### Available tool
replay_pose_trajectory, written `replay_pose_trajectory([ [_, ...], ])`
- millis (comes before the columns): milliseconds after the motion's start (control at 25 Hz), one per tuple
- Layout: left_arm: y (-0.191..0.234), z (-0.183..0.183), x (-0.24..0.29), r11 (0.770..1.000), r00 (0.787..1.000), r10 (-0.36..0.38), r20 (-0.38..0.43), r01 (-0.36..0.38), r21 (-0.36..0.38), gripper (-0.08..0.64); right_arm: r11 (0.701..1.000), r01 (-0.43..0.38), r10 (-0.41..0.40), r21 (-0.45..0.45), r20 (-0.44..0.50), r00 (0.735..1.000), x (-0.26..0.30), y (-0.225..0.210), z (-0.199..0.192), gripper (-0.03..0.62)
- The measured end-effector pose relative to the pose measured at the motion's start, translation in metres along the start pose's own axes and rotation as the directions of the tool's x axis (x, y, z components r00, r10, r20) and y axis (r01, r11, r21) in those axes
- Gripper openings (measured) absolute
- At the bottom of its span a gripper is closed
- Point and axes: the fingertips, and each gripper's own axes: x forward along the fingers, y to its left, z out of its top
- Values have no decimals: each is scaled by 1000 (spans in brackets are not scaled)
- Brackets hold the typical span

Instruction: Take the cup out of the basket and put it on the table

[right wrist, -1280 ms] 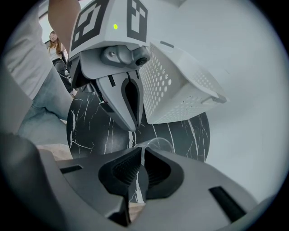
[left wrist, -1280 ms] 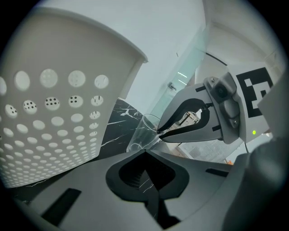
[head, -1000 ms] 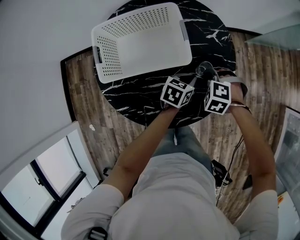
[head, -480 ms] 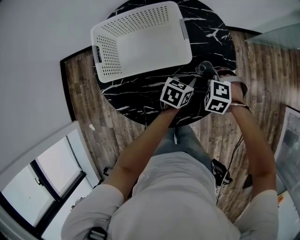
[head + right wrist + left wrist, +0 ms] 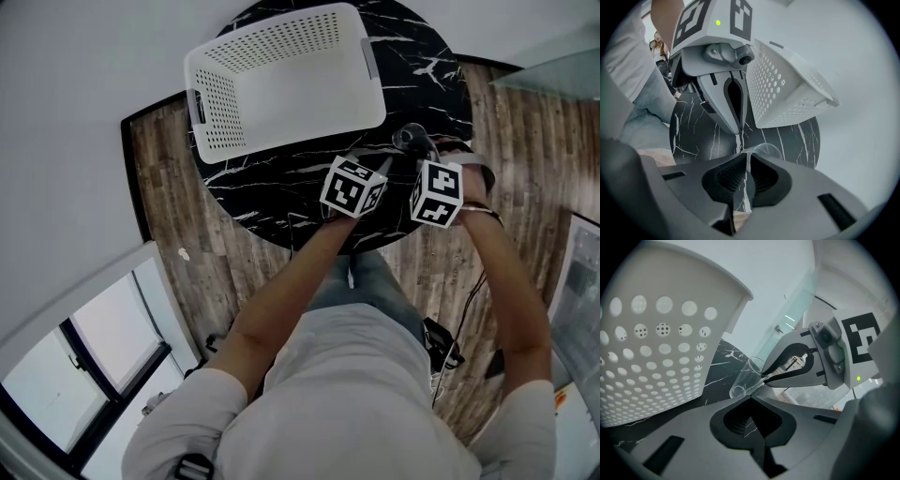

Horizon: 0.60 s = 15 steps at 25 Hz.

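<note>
Almost nothing has moved since a second ago: both my grippers and the cup sit where they were in the head view, and only the basket (image 5: pixel 217 117) shows a hair further right in frame. My right gripper (image 5: pixel 747 154) is pinching the clear cup (image 5: pixel 746 378) by its wall at the rim, its jaws drawn nearly together on the glass. The cup is out of the basket, over the right side of the round black marble table (image 5: pixel 281 187), just beside the basket's near right corner. Seen from my left gripper, its long axis is tilted, with the mouth up and leaning right toward the right gripper's tips and the narrower base down and to the left. My left gripper's body hides the base, so I cannot tell whether it touches the marble. My left gripper (image 5: pixel 751 398) is pressed together with nothing in it, near the cup and pointing toward it. The white perforated basket fills the far left of the table. Bare marble runs between it and the near edge, where my grippers are. The cup is close to the table's right edge, with wood floor (image 5: pixel 169 169) beyond.
</note>
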Motion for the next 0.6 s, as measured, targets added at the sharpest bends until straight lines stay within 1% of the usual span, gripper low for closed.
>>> replay_pose_trajectory([
  [600, 1, 3, -9, 1000, 1000, 12, 14, -12, 3, -2, 1000, -1, 1, 1, -3, 1000, -4, 1, 2, 26],
])
